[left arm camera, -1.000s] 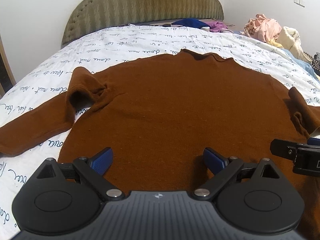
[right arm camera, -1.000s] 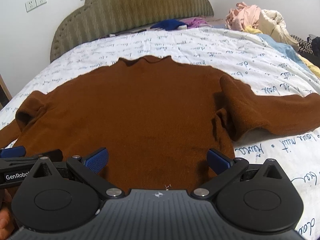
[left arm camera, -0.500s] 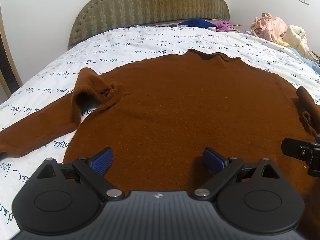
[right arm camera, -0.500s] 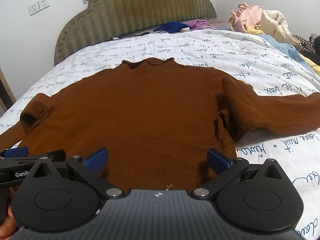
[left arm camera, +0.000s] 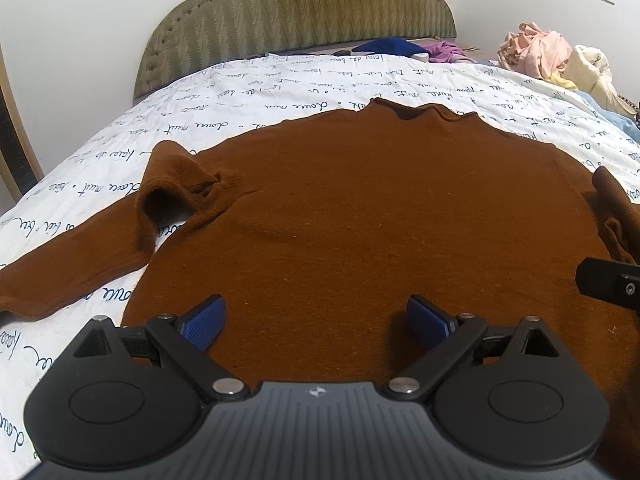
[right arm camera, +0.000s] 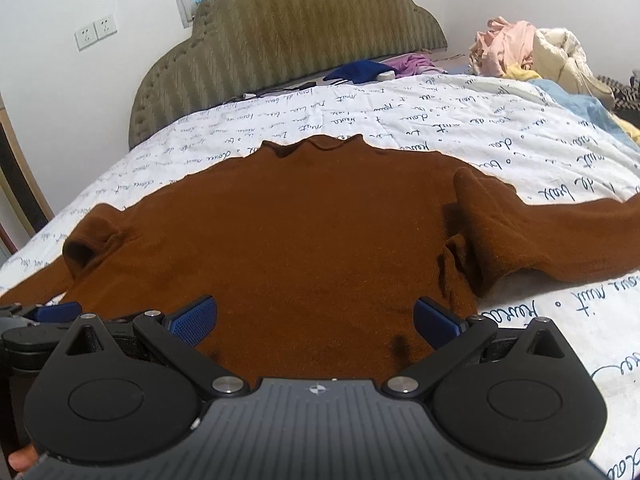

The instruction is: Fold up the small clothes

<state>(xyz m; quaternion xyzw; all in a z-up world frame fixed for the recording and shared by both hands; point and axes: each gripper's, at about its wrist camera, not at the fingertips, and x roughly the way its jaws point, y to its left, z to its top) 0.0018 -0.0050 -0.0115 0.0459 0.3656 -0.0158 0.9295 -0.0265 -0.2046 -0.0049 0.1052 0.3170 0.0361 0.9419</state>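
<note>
Sweater point(left arm camera: 380, 216) lies lower ahead of us than before, collar pointing away from our left gripper point(left arm camera: 316, 320) and right gripper point(right arm camera: 316, 320), both spread wide, empty.

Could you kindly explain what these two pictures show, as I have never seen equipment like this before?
There is no robot here. A person holds a pair of hand-held tongs in each hand, and each carries a wide-angle camera looking forward along its two blue-padded fingers. One picture comes from the left tongs, the other from the right tongs. Both stand wide open and grip nothing. Before them a brown sweater lies spread flat on a bed with a script-printed cover, sleeves out to the sides, collar toward the green headboard. A pile of other clothes waits at the far right. The sweater shows no fold yet.
</note>
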